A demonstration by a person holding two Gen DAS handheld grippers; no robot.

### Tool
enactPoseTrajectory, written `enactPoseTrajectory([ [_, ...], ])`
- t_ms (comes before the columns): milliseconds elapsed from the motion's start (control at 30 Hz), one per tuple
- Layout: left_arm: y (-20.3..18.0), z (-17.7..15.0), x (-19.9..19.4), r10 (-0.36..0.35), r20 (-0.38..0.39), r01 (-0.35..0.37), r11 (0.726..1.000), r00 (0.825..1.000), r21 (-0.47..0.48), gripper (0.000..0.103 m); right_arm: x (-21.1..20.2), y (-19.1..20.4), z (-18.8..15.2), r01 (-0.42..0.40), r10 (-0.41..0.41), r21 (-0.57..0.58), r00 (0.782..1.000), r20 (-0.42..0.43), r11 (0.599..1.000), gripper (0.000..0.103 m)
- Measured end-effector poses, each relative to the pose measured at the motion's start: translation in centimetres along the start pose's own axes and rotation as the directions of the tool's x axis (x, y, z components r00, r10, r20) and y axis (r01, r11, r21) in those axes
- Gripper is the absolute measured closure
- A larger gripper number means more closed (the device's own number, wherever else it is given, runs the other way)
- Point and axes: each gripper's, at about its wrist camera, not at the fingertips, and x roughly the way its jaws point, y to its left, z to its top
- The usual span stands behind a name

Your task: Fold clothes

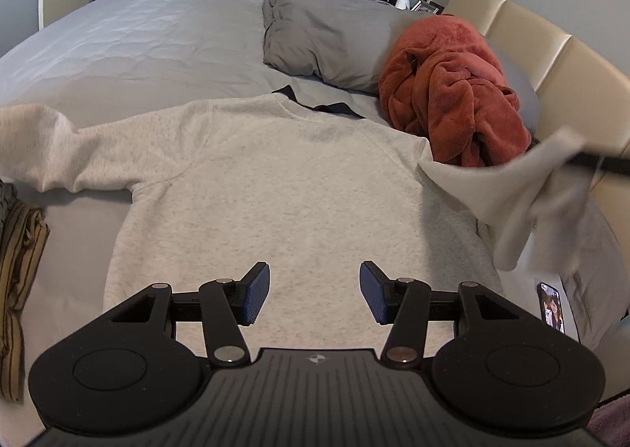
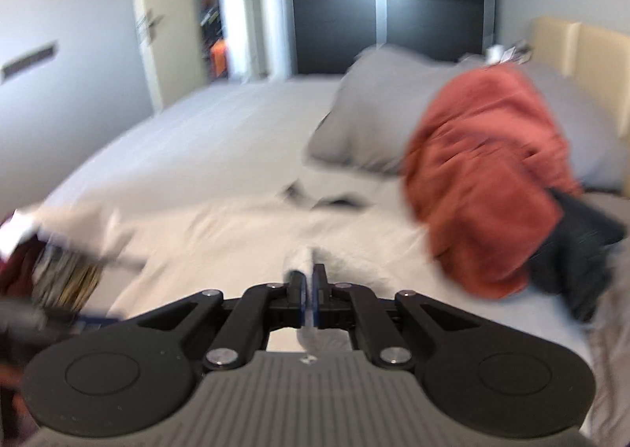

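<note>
While one sweatshirt (image 1: pixel 275 179) lies flat, two pillows (image 1: pixel 319 34) rest.

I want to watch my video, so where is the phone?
In the left wrist view the phone lies at the lower right, on the bed's edge, just right of the pale sweatshirt and below its lifted sleeve.

Black tongs (image 1: pixel 315 291), blue ribbed pads (image 1: pixel 258 291)
</note>
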Motion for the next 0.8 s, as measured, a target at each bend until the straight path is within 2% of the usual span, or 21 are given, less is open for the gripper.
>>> enactPoseTrajectory([
  [167,0.7,-0.7,0.5,-0.018,-0.034,0.017,0.999,0.999,-0.039,0.054,4.4,4.3,-5.2,-0.090,0.071,-0.105,0.982,-0.176,0.990,0.099],
  [200,0.7,-0.8,0.6,-0.023,-0.041,0.022,0.999,0.999,-0.041,0.054,5.1,4.7,-6.3,-0.104,0.080,-0.112,0.976,-0.200,0.988,0.095],
  [367,0.0,-1.8,1.0,-0.049,-0.072,0.048,0.999,0.996,-0.013,0.052,6.7,4.9,-10.3,-0.134,0.089,-0.144,0.956,-0.281,0.981,0.093],
  [433,-0.4,-2.2,1.2,-0.058,-0.088,0.059,0.998,0.994,0.007,0.051,6.5,4.4,-11.0,-0.150,0.107,-0.136,0.953,-0.285,0.979,0.079],
  [467,-0.7,-2.5,1.3,-0.060,-0.097,0.061,0.998,0.994,0.016,0.051,6.3,4.1,-11.3,-0.158,0.118,-0.124,0.951,-0.285,0.980,0.052],
  [500,-0.9,-2.8,1.4,-0.061,-0.106,0.064,0.998,0.993,0.025,0.051,5.9,3.8,-11.6,-0.164,0.129,-0.108,0.951,-0.280,0.980,0.047],
  [600,-1.7,-3.5,2.0,-0.072,-0.134,0.079,0.996,0.988,0.048,0.051,4.8,3.0,-12.5,-0.178,0.147,-0.092,0.949,-0.279,0.980,0.047],
  [800,-3.2,-5.1,3.5,-0.134,-0.192,0.145,0.988,0.972,0.044,0.050,4.5,0.8,-14.8,-0.131,0.091,-0.107,0.943,-0.319,0.986,0.047],
])
